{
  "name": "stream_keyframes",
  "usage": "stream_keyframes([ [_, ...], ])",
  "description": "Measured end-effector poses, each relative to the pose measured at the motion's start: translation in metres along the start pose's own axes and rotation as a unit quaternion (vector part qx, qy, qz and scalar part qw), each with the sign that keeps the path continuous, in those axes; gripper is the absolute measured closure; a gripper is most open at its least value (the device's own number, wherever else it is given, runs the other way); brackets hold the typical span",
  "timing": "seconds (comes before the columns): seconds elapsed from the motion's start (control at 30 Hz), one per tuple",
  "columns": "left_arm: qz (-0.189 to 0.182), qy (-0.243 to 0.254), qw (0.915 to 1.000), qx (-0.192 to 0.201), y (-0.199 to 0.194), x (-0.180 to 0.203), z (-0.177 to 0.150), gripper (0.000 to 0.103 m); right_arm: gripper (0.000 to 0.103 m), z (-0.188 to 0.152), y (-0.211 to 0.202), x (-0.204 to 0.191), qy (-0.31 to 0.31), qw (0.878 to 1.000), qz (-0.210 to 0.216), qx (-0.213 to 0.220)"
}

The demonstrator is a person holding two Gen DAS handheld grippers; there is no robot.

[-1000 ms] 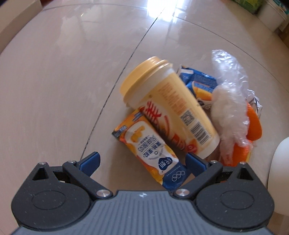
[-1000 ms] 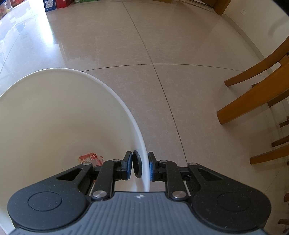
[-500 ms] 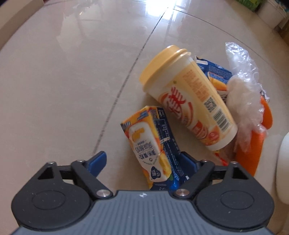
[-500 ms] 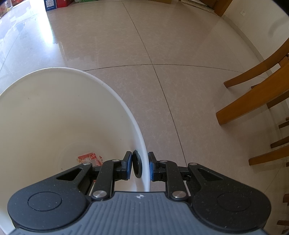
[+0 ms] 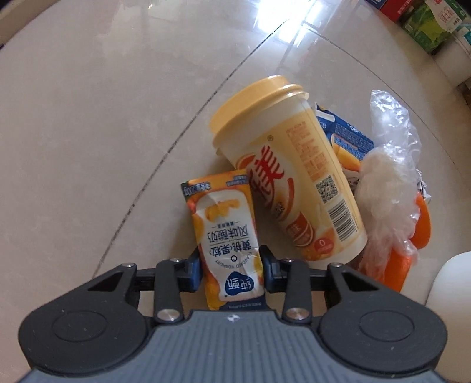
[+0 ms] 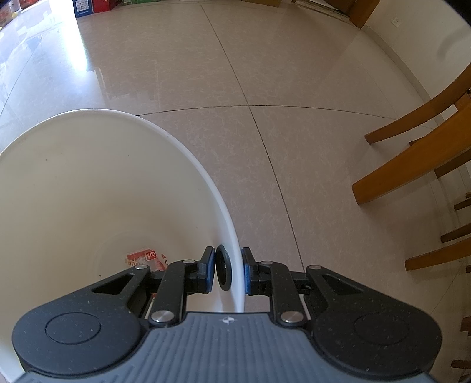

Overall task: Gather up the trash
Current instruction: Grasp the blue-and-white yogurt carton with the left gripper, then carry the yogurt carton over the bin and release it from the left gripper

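Observation:
My left gripper (image 5: 231,269) is shut on an orange and white yogurt pouch (image 5: 223,232), pinching its lower part. Behind it on the tiled floor lies a yellow lidded drink cup (image 5: 288,182) on its side. A blue carton (image 5: 344,138), a clear plastic bag with white stuffing (image 5: 388,176) and orange wrappers (image 5: 412,235) lie to the right of the cup. My right gripper (image 6: 226,271) is shut on the rim of a white bin (image 6: 188,153), clamped beside a black handle knob. A red wrapper (image 6: 144,257) lies at the bin's bottom.
A white bin edge (image 5: 450,282) shows at the right of the left wrist view. Wooden chair legs (image 6: 412,162) stand to the right of the bin. Boxes (image 5: 424,26) line the far wall. Bare tiled floor (image 6: 235,73) stretches ahead.
My left gripper closed in on the yogurt pouch and took hold of it; the pouch turned upright between the fingers. The right gripper and bin stayed put.

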State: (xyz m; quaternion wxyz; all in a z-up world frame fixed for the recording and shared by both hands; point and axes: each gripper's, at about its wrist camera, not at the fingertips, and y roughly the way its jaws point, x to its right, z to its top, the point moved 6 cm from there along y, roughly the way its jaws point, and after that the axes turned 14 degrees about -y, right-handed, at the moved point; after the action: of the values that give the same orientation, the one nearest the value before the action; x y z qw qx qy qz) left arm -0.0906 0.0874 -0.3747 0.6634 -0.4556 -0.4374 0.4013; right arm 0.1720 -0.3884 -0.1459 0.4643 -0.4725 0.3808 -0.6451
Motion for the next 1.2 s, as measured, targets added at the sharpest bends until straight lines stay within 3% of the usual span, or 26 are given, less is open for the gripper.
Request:
stream_keyframes([
  [0.17,0.006,0.015,0.9999,0.003,-0.006,-0.003,0.000,0.068,0.081,0.000,0.000,0.001,0.000,1.000,0.000,0.000],
  [0.43,0.021,0.088,0.9959,-0.011,-0.026,0.001,-0.008,0.068,0.081,0.000,0.001,0.001,0.000,1.000,-0.001,-0.001],
  [0.6,0.022,0.147,0.9884,-0.029,-0.049,0.014,-0.008,0.068,0.081,0.000,0.001,0.001,0.000,1.000,-0.002,-0.001],
  [0.8,0.005,0.246,0.9677,-0.054,-0.100,0.053,-0.016,0.068,0.081,0.001,0.001,0.000,0.002,1.000,-0.001,-0.006],
  [0.83,0.004,0.240,0.9695,-0.052,-0.111,0.063,-0.021,0.068,0.081,0.002,0.001,0.000,0.001,1.000,-0.001,-0.007],
  [0.97,-0.025,0.302,0.9509,-0.063,-0.151,0.097,-0.036,0.068,0.081,0.002,0.001,-0.001,-0.003,1.000,0.000,-0.009],
  [1.2,-0.090,0.391,0.9139,-0.064,-0.224,0.198,-0.052,0.068,0.082,0.002,0.001,0.000,-0.006,1.000,0.004,-0.014],
])
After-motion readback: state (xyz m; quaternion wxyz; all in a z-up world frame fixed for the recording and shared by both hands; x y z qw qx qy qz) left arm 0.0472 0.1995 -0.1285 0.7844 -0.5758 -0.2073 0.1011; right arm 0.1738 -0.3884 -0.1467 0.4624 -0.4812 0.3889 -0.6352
